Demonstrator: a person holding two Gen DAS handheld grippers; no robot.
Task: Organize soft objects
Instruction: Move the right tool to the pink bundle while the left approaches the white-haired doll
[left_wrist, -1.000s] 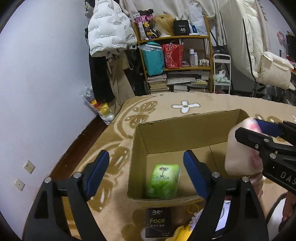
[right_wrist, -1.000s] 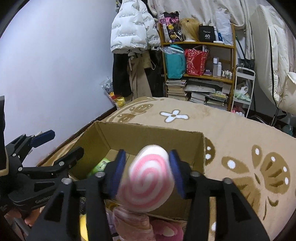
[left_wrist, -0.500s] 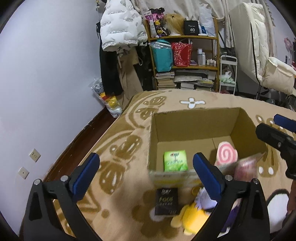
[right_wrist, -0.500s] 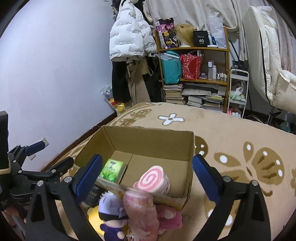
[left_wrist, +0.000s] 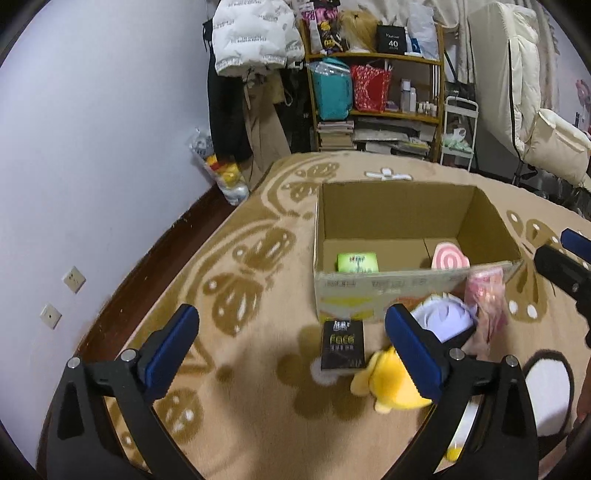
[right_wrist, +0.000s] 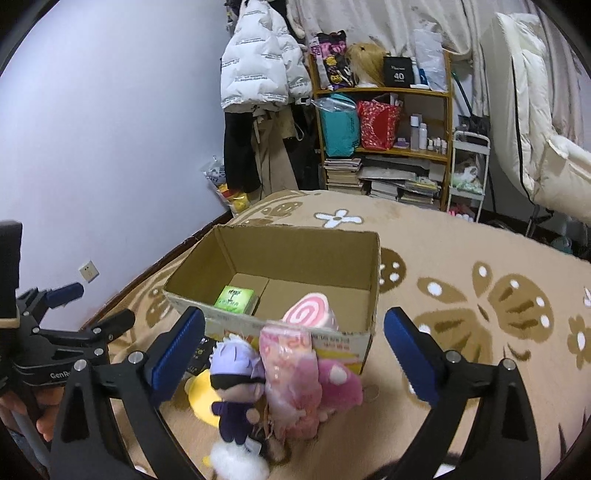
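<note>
Both tongs, left (left_wrist: 291, 347) and right (right_wrist: 293, 354), spread wide, empty. Roll (right_wrist: 310, 312) already boxed (right_wrist: 295, 236); plushies (right_wrist: 291, 373) heaped between right pads, possibly interlocked. Risk: grabbing two together, spilling one.

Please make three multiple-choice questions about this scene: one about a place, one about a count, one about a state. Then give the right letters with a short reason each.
1. Where is the green tissue pack?
A. inside the brown cardboard box
B. on the beige patterned rug
C. on the wooden shelf

2. How many things lie inside the box?
A. none
B. two
C. four

3. What is the state of the right gripper?
A. shut on the pink swirl roll cushion
B. open and empty
C. shut on the black tissue pack

Answers:
1 A: the pack rests on the box floor.
2 B: only the green pack and the swirl cushion are within its walls.
3 B: its blue fingers stand wide apart, with nothing between them.
</note>
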